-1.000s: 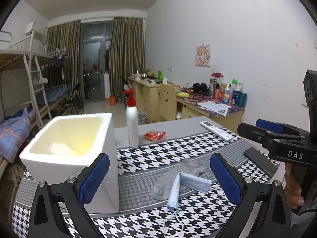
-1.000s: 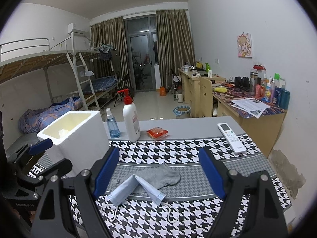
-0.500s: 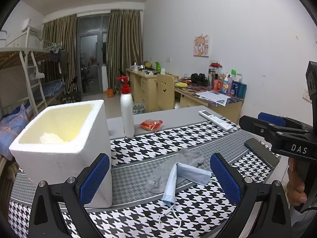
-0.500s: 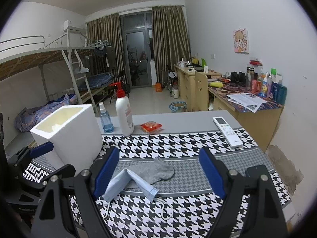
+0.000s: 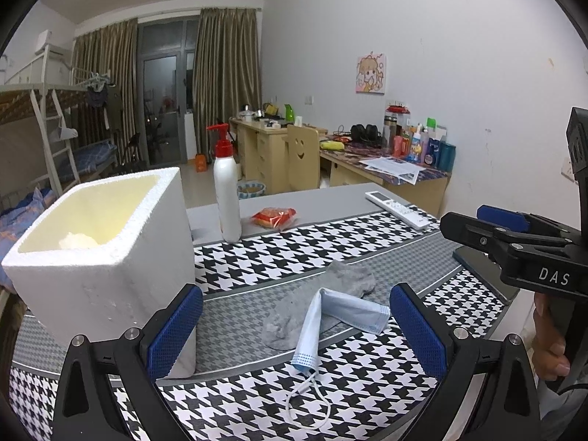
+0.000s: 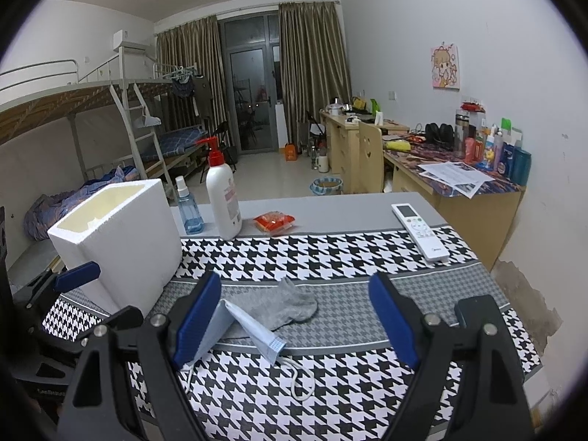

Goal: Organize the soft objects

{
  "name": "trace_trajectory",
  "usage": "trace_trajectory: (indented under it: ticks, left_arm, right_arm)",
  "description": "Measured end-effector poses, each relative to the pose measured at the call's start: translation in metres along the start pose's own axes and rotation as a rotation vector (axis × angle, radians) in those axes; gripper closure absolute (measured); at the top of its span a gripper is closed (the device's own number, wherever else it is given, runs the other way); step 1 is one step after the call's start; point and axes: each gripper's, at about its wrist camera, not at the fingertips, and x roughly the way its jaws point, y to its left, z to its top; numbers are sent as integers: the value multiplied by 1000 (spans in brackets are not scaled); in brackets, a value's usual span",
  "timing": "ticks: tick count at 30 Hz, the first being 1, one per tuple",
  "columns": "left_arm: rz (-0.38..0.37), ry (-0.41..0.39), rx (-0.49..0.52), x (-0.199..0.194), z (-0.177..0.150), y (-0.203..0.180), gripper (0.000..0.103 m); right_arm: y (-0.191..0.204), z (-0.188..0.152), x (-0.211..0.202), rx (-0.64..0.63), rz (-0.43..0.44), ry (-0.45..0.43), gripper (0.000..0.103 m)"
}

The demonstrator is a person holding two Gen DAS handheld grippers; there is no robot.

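While both hover level, left tool [image 5: 296, 334] and right tool [image 6: 296, 321] gape wide, empty, above the mask [image 5: 330, 316].

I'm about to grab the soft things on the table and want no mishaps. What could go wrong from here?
1. The face mask lies on top of the grey sock, so a pinch may lift both or drag the sock.
2. Its ear loop trails loose and could snag on the left gripper.
3. The foam box stands close by the left jaws; swinging over may knock it.
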Motion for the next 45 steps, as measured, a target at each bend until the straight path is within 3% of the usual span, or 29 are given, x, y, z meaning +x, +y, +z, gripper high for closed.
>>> trace_trajectory:
  ticks: [29,45]
  left_arm:
    - [0,94,7,41,-16,-5,1]
    - [-14,149,1,62,-23,-2,1]
  right_arm:
    - [-9,-9,27,9,-8,57,17]
    - [-15,-14,56,15,-12,132,17]
